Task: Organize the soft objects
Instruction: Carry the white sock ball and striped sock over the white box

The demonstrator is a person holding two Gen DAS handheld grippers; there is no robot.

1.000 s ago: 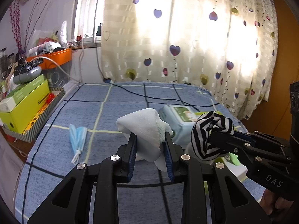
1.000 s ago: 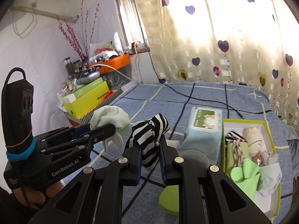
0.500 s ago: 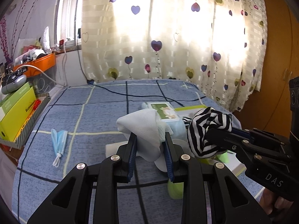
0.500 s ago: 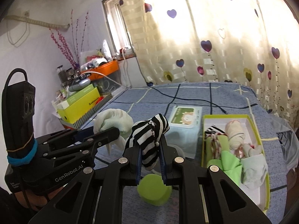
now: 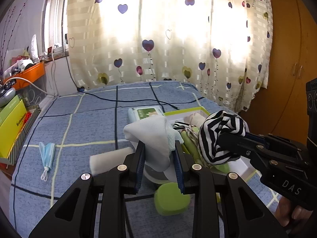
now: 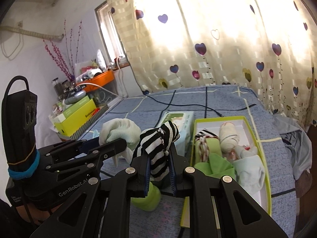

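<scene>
My left gripper [image 5: 159,164] is shut on a white sock [image 5: 152,136], held above the blue bedspread; it also shows in the right wrist view [image 6: 118,130]. My right gripper [image 6: 159,173] is shut on a black-and-white striped sock [image 6: 158,146], seen in the left wrist view [image 5: 220,136] just right of the white sock. A green-rimmed box [image 6: 255,134] with several rolled socks and cloths lies to the right. A green rolled sock [image 5: 171,198] lies on the bed below both grippers.
A wipes pack [image 6: 178,119] lies beside the box. A white rolled cloth [image 5: 107,158] and a blue face mask [image 5: 46,156] lie on the bed at left. A yellow-green carton [image 6: 77,117] stands at the left edge. A black cable [image 5: 138,100] crosses the far bed.
Both grippers have moved right, still holding their socks; the box has come closer and more central, and the green rolled sock now shows below the jaws.
</scene>
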